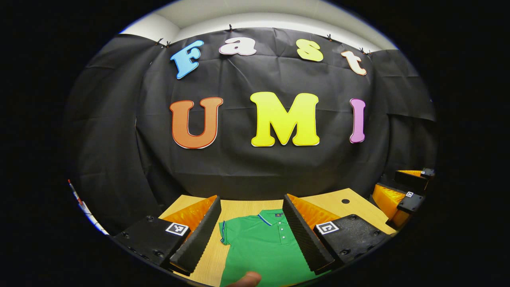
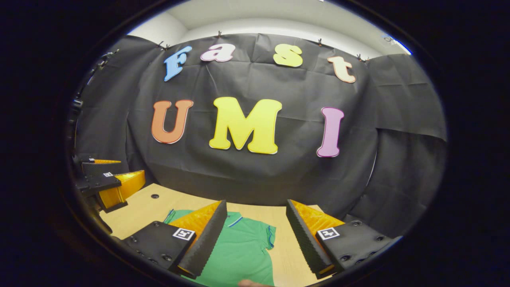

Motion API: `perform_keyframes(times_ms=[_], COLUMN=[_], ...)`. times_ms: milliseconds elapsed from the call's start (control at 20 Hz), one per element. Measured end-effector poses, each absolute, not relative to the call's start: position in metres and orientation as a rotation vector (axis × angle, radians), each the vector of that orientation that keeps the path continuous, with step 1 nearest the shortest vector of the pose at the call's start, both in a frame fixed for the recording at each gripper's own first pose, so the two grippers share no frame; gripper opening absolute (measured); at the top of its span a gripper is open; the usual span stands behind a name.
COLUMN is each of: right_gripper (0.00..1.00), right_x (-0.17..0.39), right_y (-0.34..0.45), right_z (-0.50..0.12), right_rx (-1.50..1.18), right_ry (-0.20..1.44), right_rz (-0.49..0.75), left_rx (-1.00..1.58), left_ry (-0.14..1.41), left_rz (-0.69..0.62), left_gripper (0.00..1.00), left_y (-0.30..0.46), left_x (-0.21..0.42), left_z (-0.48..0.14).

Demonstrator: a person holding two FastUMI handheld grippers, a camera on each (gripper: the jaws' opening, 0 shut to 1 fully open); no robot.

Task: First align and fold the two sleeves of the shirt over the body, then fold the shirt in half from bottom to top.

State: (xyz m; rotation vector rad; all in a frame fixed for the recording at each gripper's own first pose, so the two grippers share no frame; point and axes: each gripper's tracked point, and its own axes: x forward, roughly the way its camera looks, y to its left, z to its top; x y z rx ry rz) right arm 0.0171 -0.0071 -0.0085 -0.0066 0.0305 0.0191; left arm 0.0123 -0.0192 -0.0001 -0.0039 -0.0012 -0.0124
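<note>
Your left gripper [image 1: 252, 229] and right gripper [image 2: 255, 235] both hover with fingers spread wide, grasping nothing. The green shirt [image 1: 261, 247] lies flat on the wooden counter [image 1: 338, 205], collar toward the wall; its neck label is too small to read.

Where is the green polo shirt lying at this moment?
The green polo shirt lies flat on the light wooden table, collar toward the black cloth wall. In the left gripper view it shows between the left gripper fingers, both sleeves unfolded.
</note>
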Motion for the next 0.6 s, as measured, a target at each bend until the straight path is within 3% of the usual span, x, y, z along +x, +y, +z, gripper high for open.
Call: perform_keyframes(times_ms=[600], right_gripper=[0.94], right_x=[0.035], right_y=[-0.005], right_z=[-0.055], right_rx=[-0.004], right_ry=[0.128], right_rz=[0.051], left_rx=[-0.008], left_ry=[-0.022], left_rz=[-0.006], left_gripper=[1.0], left_y=[-0.023], left_x=[0.003], left_z=[0.001])
